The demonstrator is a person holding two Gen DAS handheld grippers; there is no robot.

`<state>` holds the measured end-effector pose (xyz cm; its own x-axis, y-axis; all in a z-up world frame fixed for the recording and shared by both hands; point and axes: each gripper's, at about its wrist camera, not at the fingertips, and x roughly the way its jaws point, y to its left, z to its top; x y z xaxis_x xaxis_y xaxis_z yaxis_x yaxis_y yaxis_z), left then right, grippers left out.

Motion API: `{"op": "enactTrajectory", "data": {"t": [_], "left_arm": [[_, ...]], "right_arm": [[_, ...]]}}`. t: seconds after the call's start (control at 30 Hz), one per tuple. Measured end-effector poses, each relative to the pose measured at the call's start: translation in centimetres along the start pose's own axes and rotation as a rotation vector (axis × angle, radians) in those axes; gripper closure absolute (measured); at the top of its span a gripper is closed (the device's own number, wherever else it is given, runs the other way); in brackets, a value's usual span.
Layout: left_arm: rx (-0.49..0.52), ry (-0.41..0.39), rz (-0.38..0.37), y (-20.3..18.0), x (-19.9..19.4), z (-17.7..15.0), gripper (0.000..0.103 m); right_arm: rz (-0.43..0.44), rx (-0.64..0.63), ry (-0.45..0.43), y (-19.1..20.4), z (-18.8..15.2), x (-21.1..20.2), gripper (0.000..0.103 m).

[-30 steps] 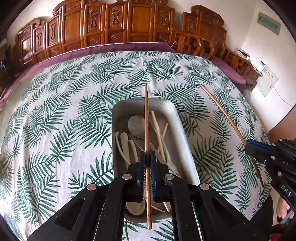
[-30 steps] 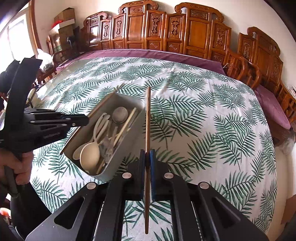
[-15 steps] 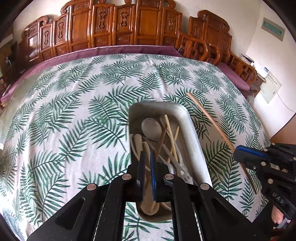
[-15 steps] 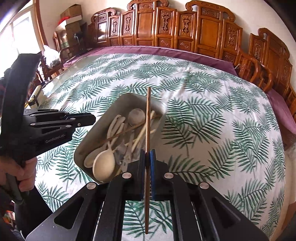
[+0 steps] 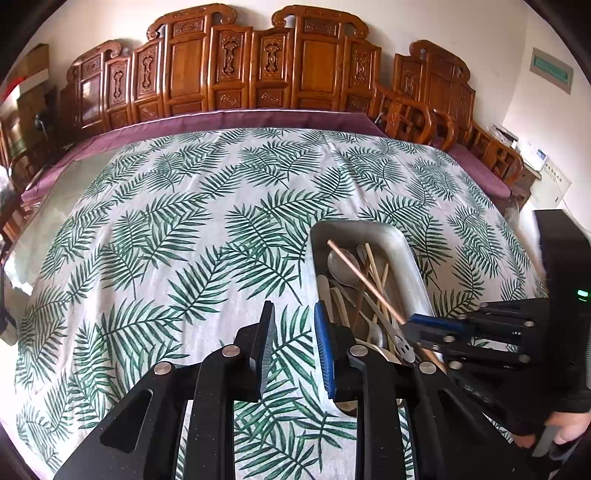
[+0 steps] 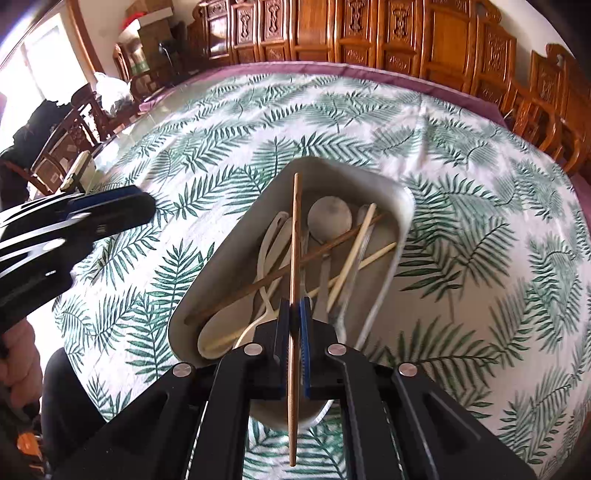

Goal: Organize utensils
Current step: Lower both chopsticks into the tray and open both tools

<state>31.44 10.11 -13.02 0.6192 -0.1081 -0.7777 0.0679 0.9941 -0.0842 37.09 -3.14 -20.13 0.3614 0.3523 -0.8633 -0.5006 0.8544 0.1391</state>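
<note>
A: Why is the right gripper (image 6: 294,343) hanging over the metal tray (image 6: 400,206)?

B: It is clenching 1 wooden chopstick (image 6: 294,258) lengthwise, so it should drop among the spoons and chopsticks inside.

A: And the left gripper (image 5: 293,347)?

B: It is hovering beside the tray's near-left corner, fingers spread, gripping nothing, probably leaving room.

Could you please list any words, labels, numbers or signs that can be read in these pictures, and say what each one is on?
No text can be read in either view.
Green wall sign: lettering too small and blurred.
White panel on the right wall: markings too blurred.
Cardboard boxes in the far corner: no readable print.
Right gripper body: faint raised letters, unreadable.
Metal tray and chopstick: no markings visible.
</note>
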Motion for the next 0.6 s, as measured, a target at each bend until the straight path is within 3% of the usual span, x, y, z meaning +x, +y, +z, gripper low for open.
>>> {"op": "enactTrajectory", "data": {"t": [0.27,0.6], "left_arm": [[-0.014,0.006,0.01,0.9,0.1,-0.3,0.082],[-0.004,-0.001,0.006,0.5,-0.3,-0.4,0.082]], "right_arm": [[-0.029,-0.003,0.047,0.5,1.3,2.2,0.097],[0.001,0.025,-0.001,-0.3,2.4,1.5,0.097]]}}
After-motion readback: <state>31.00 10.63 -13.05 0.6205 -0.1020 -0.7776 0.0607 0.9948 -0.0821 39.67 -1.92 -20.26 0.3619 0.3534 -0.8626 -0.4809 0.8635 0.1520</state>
